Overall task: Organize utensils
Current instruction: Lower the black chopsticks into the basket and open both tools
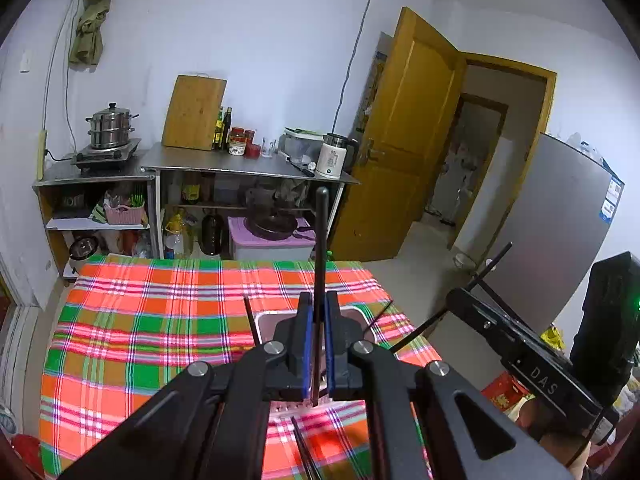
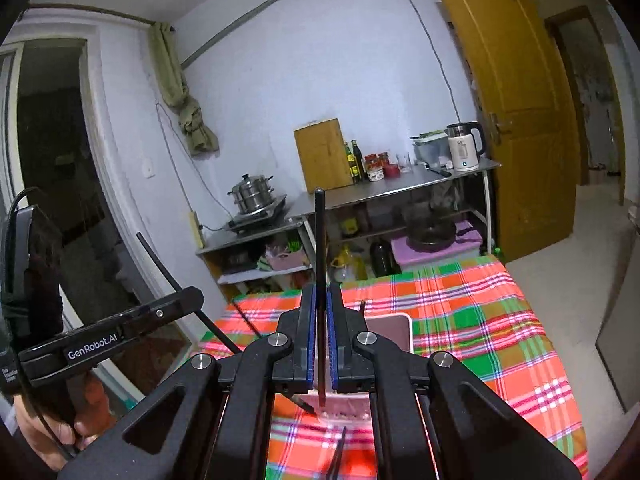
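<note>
Plaid-clothed desk [image 1: 140,320]; pink box [image 1: 266,322] at 12 o'clock, mostly hidden. Left tongs [image 1: 319,322], right tongs [image 2: 321,320] each pinch one upright black chopstick [image 1: 321,232].

The pink holder [image 1: 266,320] is mostly hidden behind the left gripper [image 1: 319,300] — in the right wrist view too — and a chopstick [image 1: 306,456] at six o'clock is cut off by the bottom edge, its end unseen.

A tablecloth [image 1: 160,320] in red, green and white plaid. Black chopsticks [image 1: 320,240] between blue gripper pads [image 1: 307,344]. A pale pink holder [image 2: 394,330]. A yellow-brown door [image 1: 404,140].
</note>
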A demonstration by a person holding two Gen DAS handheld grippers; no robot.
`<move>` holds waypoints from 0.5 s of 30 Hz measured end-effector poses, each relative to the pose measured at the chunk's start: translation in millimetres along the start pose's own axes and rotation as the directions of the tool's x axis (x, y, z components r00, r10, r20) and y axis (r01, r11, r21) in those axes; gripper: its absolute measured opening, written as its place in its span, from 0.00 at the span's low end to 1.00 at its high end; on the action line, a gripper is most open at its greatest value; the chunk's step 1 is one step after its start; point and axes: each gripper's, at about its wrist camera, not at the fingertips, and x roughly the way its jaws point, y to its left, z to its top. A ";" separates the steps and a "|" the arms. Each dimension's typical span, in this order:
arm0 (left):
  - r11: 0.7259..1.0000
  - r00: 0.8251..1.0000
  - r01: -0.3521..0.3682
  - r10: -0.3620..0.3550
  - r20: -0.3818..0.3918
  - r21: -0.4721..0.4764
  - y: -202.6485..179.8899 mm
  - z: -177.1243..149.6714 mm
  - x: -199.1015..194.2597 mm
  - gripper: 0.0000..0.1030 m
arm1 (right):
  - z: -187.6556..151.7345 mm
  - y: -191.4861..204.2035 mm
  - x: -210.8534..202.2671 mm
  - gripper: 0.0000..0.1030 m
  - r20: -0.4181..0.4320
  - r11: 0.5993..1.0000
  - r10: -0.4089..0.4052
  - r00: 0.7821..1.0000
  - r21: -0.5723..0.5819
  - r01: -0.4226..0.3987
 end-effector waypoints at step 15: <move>0.999 1.000 -0.023 0.023 -0.006 -0.022 18.1 0.1 45.5 0.06 | -9.7 -11.2 40.6 0.05 -0.033 0.999 -0.040 0.999 0.004 0.040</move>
